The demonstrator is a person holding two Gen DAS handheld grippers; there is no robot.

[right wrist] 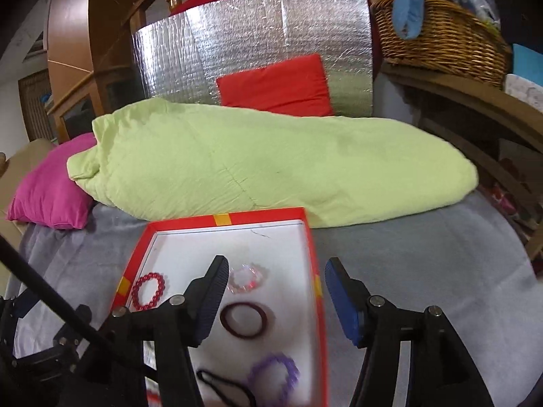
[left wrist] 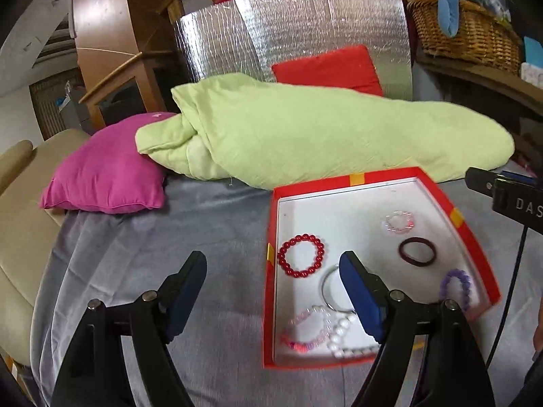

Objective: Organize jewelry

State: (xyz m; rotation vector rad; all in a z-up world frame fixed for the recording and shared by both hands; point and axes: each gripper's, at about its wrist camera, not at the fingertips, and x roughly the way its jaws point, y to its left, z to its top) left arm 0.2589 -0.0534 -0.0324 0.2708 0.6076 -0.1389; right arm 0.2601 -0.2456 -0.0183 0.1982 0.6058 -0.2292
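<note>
A red box (left wrist: 353,179) with a white floor lies on the grey bedsheet; it also shows in the right wrist view (right wrist: 222,219). Inside lie a red bead bracelet (left wrist: 300,255) (right wrist: 148,291), a clear pink bracelet (left wrist: 399,221) (right wrist: 247,278), a dark maroon ring (left wrist: 416,251) (right wrist: 243,320), a purple bracelet (left wrist: 455,284) (right wrist: 274,374), a silver bangle (left wrist: 328,288), pink and white bead strands (left wrist: 322,334) and a black hair tie (right wrist: 224,386). My left gripper (left wrist: 273,264) is open and empty over the box's left edge. My right gripper (right wrist: 276,271) is open and empty over its right edge.
A light green quilt (left wrist: 322,135) lies just behind the box. A magenta cushion (left wrist: 105,173) sits at the left and a red cushion (left wrist: 327,69) leans on a silver foil panel (left wrist: 288,30). A wicker basket (left wrist: 465,30) stands on a shelf at right.
</note>
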